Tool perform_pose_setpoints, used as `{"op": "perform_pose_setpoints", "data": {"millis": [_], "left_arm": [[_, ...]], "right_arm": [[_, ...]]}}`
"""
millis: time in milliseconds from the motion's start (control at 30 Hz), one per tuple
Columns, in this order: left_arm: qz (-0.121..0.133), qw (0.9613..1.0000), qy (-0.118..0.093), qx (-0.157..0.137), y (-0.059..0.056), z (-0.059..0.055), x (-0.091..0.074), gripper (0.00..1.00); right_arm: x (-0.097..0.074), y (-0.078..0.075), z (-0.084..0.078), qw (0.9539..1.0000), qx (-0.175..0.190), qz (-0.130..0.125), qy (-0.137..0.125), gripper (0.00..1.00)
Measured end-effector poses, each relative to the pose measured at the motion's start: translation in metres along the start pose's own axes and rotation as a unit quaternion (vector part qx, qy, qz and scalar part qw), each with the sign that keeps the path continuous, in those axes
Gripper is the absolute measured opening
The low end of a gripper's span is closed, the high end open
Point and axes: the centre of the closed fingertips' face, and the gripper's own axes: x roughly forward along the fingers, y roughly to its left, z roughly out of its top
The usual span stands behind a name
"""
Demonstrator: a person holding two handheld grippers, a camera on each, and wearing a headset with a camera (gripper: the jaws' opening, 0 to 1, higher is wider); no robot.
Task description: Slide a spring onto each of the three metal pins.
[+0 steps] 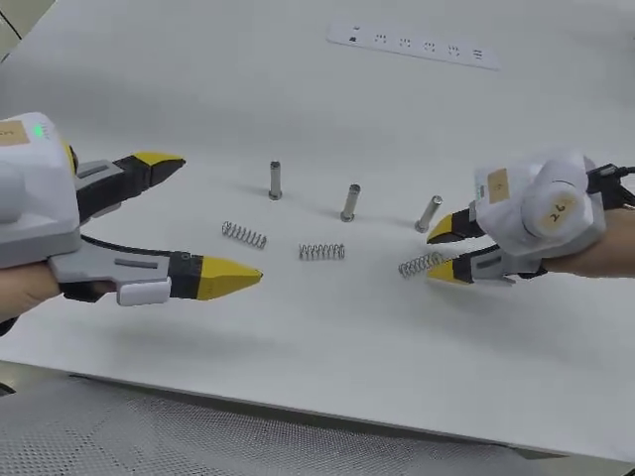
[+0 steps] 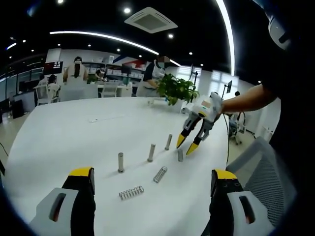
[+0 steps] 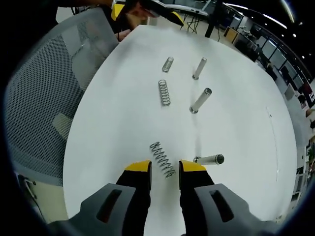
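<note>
Jaws of right gripper (image 3: 165, 169) partly open, tips straddling near end of coiled steel spring (image 3: 162, 159) lying on white table (image 3: 123, 113). Left gripper (image 1: 220, 216) jaws wide open, empty.

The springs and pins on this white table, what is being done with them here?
A person holds a tool in each hand over the table. The right tool is open, its tips on either side of the nearest spring, not yet gripping it. The left tool is open and holds nothing. The middle spring and left spring lie loose. The three pins stand bare.
</note>
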Motion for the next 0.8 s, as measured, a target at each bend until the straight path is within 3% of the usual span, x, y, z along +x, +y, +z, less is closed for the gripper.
{"op": "perform_pose_setpoints", "data": {"millis": [400, 800], "left_arm": [[-0.005, 1.0000, 0.001, 0.000, -0.002, 0.001, 0.003, 0.94], [-0.012, 0.9999, 0.003, 0.010, -0.009, 0.004, 0.007, 0.91]], "right_arm": [[0.006, 0.006, -0.010, 0.9995, -0.010, 0.017, 0.024, 0.08], [-0.007, 0.009, -0.010, 0.9994, 0.027, 0.014, 0.016, 0.08]]}}
